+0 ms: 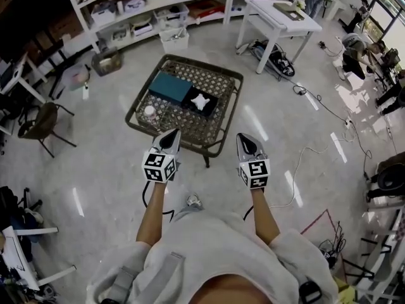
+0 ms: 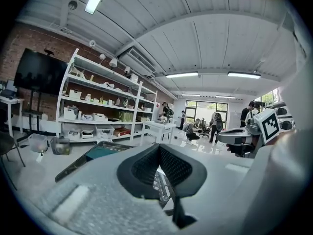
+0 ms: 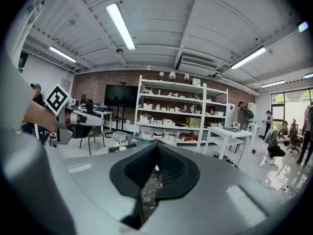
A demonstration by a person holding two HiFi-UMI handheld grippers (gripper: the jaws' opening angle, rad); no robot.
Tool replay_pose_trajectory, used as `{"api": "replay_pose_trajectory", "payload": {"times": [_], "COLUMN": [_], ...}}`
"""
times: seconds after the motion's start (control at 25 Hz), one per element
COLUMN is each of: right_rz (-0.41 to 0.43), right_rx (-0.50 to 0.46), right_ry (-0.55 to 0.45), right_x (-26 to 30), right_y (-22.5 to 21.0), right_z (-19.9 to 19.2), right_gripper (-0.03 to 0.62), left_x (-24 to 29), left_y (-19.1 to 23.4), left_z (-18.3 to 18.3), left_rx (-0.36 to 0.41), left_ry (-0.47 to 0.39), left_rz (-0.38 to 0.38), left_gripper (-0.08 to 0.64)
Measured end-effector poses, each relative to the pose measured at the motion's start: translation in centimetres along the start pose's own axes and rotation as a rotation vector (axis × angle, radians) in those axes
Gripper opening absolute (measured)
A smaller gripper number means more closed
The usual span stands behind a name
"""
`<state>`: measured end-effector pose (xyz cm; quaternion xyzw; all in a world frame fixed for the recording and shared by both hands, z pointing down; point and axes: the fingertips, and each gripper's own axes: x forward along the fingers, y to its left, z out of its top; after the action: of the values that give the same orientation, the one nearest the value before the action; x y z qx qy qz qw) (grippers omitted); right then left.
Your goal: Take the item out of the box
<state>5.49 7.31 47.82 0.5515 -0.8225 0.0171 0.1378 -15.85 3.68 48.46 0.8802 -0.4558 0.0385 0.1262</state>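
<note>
A low wicker table [image 1: 218, 145] stands on the floor ahead of me. On it lie a teal box [image 1: 169, 85] and, to its right, a black box [image 1: 214, 96] with a white item [image 1: 200, 102] in it. A small round pinkish thing [image 1: 150, 112] sits at the table's left edge. My left gripper [image 1: 172, 133] hangs over the table's near edge, jaws shut with nothing between them. My right gripper [image 1: 243, 138] is level with it just off the near right corner, also shut and empty. In the left gripper view the left gripper [image 2: 159, 148] points at the teal box [image 2: 105, 151].
Long white shelves [image 1: 145, 11] with bins line the far wall, and a white table [image 1: 278, 18] stands at the back right. A chair [image 1: 41, 122] and a bin [image 1: 106, 62] are to the left. Cables [image 1: 304, 163] trail over the floor at right, where people [image 1: 364, 49] are.
</note>
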Motion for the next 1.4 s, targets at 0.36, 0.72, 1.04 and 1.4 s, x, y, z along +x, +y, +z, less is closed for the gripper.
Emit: {"api": "replay_pose_trajectory", "payload": {"times": [0.36, 0.72, 1.04, 1.4], "right_rz": [-0.054, -0.079, -0.057, 0.0], "right_rx": [0.003, 0.022, 0.035, 0.034], "right_ry": [0.01, 0.033, 0.039, 0.038], "right_x": [5.4, 6.7, 8.4, 14.0], "right_y": [-1.4, -2.4, -3.7, -6.9], "right_z": [0.9, 0.0, -0.8, -0.4], "right_gripper": [0.0, 0.0, 0.0, 0.0], "left_x": [5.4, 7.5, 9.0, 13.5], "left_y": [4.2, 5.0, 5.1, 7.8], "left_z": [1.1, 0.7, -0.4, 0.6], "left_rx": [0.005, 0.004, -0.001, -0.013], "left_ry": [0.014, 0.039, 0.068, 0.077], "left_rz": [-0.058, -0.088, -0.072, -0.008], "left_gripper": [0.005, 0.005, 0.005, 0.005]}}
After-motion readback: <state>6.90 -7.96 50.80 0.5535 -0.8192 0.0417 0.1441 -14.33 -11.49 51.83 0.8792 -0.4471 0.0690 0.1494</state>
